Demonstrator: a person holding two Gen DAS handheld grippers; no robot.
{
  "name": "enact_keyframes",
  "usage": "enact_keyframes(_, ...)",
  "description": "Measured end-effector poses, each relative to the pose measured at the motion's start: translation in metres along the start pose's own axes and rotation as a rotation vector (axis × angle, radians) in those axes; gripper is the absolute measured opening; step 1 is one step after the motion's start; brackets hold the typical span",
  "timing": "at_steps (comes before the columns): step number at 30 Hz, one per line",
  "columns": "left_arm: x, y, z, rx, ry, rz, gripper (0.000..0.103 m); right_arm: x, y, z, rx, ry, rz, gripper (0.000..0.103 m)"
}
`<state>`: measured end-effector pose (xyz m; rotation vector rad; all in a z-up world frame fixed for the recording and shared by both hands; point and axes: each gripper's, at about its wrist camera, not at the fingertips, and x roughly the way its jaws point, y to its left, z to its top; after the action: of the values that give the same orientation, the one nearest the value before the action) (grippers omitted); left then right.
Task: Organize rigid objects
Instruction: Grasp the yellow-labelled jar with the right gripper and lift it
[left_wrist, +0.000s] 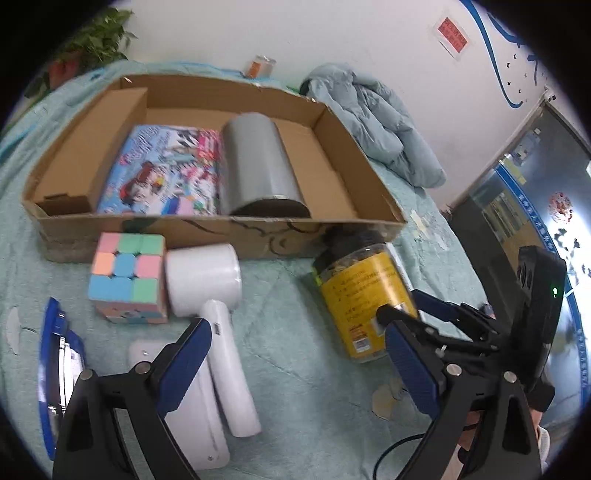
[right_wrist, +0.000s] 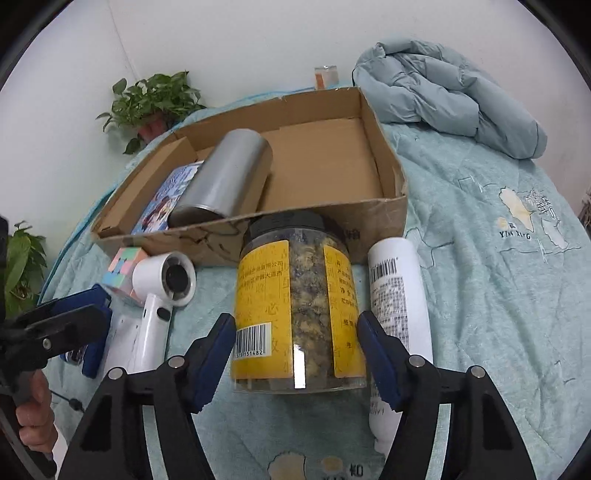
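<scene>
A bedroom at home: quilted bedspread, puffer jacket, potted plant.

left gripper and right gripper: black angular frames, blue finger pads, silver round screws; a green indicator light and bare-skinned hand visible.

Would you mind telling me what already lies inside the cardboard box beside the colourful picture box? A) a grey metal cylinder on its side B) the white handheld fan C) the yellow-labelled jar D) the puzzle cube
A: the grey metal cylinder lies on its side in the cardboard box, next to the colourful picture box; the other three things are outside on the blanket.
</scene>
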<state>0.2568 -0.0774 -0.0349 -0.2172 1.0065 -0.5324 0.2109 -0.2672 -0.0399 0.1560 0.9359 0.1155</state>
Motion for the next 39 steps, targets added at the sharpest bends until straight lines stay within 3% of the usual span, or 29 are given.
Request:
enact_keyframes(5,0.017,-0.012,-0.005,0.002,0.088,-0.122,0.095,-0.014,0.028,-0.025,-0.112,0.048,0.043,0.065)
enact_keyframes(8,0.031,-0.021,-0.013,-0.003,0.155,-0.177,0.095,-0.022,0.039,-0.040,-0.102,0.106,0.143,0.067)
enact_keyframes(12,0.046,-0.024,-0.023,-0.010,0.219,-0.141,0.092,-0.035,0.039,-0.046,-0.059,0.118,0.312,0.074)
enact_keyframes(16,0.054,-0.022,-0.027,-0.040,0.251,-0.141,0.086,-0.022,0.024,-0.044,-0.027,0.150,0.250,0.079)
enact_keyframes(18,0.059,-0.024,-0.027,-0.030,0.258,-0.126,0.085,-0.009,0.017,-0.046,0.033,0.185,0.313,0.079)
enact_keyframes(21,0.062,-0.022,-0.026,-0.046,0.259,-0.131,0.085,0.004,0.019,-0.046,0.064,0.219,0.356,0.080)
enact_keyframes(30,0.058,-0.019,-0.025,-0.044,0.249,-0.138,0.084,0.016,0.037,-0.043,0.017,0.206,0.268,0.086)
enact_keyframes(33,0.044,-0.029,-0.023,0.010,0.196,-0.118,0.084,0.012,0.039,-0.041,-0.001,0.181,0.270,0.085)
enact_keyframes(39,0.006,-0.054,0.005,0.113,0.048,-0.108,0.084,-0.025,0.044,-0.017,-0.075,0.046,0.244,0.083)
